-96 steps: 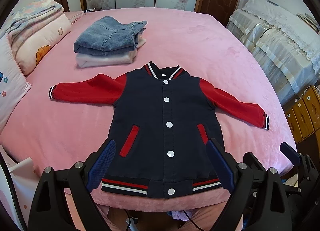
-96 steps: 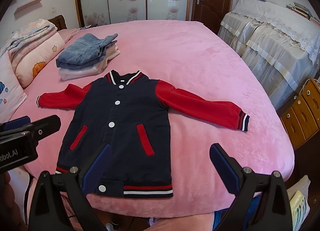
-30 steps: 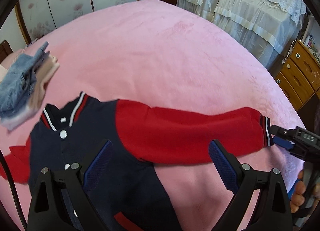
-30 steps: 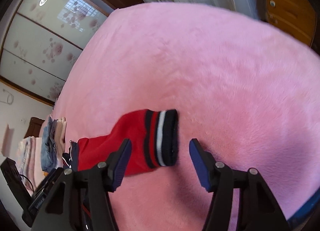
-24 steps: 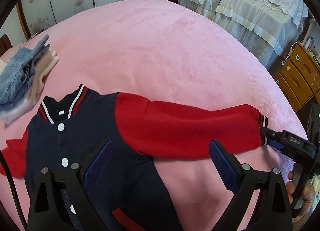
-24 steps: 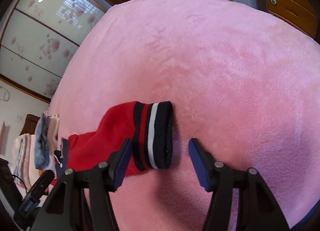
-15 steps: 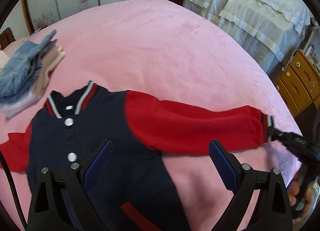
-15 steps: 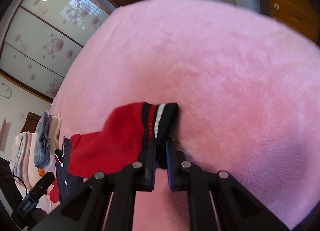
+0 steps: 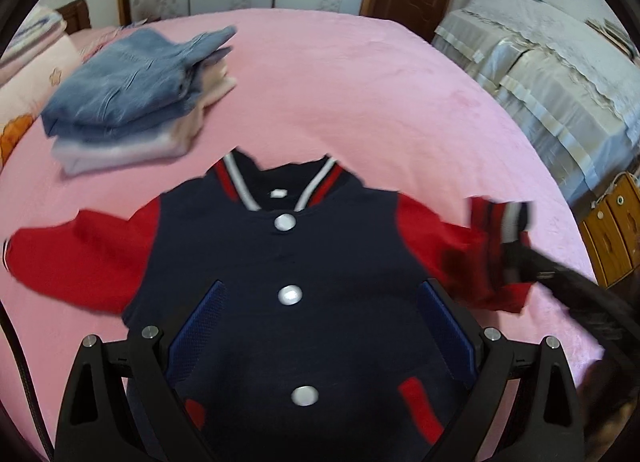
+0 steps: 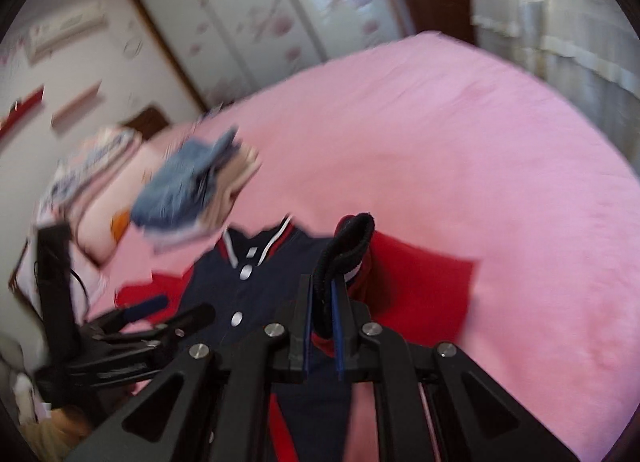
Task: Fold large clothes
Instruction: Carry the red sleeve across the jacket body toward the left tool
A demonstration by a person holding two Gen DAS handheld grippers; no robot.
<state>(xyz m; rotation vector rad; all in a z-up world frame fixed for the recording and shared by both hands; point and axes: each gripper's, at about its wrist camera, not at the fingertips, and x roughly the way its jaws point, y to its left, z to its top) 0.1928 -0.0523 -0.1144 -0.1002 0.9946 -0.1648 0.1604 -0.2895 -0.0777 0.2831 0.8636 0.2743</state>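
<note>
A navy varsity jacket [image 9: 288, 262] with red sleeves and white snap buttons lies face up on the pink bed [image 9: 360, 94]. My left gripper [image 9: 320, 326] is open and empty, hovering over the jacket's chest. My right gripper [image 10: 322, 322] is shut on the striped cuff [image 10: 348, 246] of the jacket's right sleeve and holds it lifted, folded in toward the body; the cuff also shows in the left wrist view [image 9: 500, 222]. The other red sleeve [image 9: 76, 254] lies spread out to the left. The jacket also shows in the right wrist view [image 10: 248, 286].
A folded stack with blue jeans on top [image 9: 132, 90] sits on the bed beyond the jacket, to the left. Pillows [image 9: 28, 74] lie at far left. A covered sofa [image 9: 552, 74] and a wooden cabinet [image 9: 616, 230] stand beyond the bed's right edge.
My right gripper closed on the sleeve cuff, lifted it and carried it in toward the jacket body. My left gripper swung back over the jacket's chest.
</note>
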